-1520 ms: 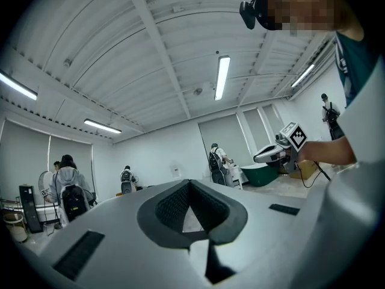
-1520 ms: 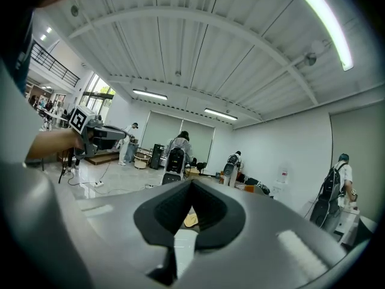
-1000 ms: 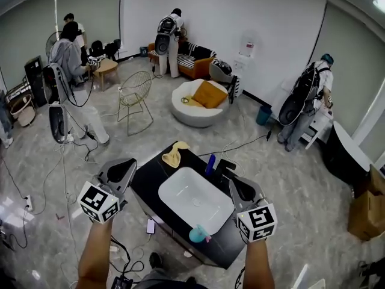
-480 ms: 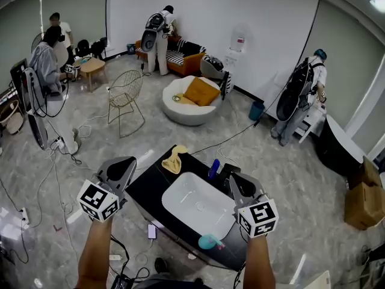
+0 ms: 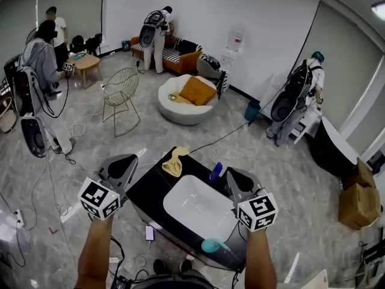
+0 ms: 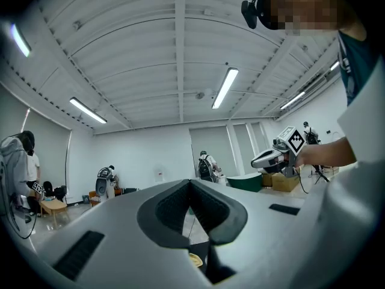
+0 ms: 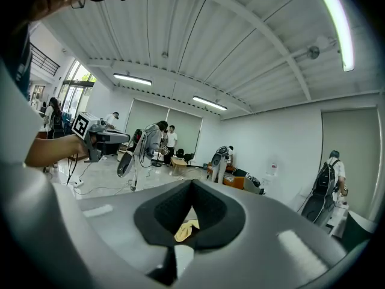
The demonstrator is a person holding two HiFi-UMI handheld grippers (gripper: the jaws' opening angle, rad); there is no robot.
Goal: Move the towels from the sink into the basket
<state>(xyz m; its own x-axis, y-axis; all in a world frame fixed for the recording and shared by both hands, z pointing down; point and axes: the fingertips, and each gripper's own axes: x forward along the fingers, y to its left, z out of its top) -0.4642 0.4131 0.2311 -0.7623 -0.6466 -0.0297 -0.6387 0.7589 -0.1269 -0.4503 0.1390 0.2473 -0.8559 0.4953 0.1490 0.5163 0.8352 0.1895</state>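
Grey marbled floor (image 5: pixel 289 161) takes up most of the head view, with cables trailing across it and several people at work along the far walls. We note a round white sofa (image 5: pixel 171 104) with an orange cushion (image 5: pixel 198 90) and a wire chair (image 5: pixel 122 95) well beyond us.

Closest to us stands a black surface (image 5: pixel 150 188), set at an angle, with a white sink (image 5: pixel 198 206) sunk into it.

We hold the left tongs (image 5: pixel 130 160) over the floor just off the surface's left edge. In the left gripper view these tongs (image 6: pixel 190 185) have their dark pads pressed together with nothing between them.

The right tongs (image 5: pixel 231 173) are over the right side of the surface, just beside the sink. In the right gripper view they (image 7: pixel 192 185) are likewise closed tight and carry nothing.

One yellow towel (image 5: pixel 175 161) lies crumpled on the surface at its far corner, outside the basin and just past the sink's rim. The right gripper view shows it (image 7: pixel 186 229) low behind the closed pads, not touching them.

A blue bottle (image 5: pixel 216 172) stands behind the sink near the right tongs. A small teal object (image 5: pixel 212 244) sits at the near edge.
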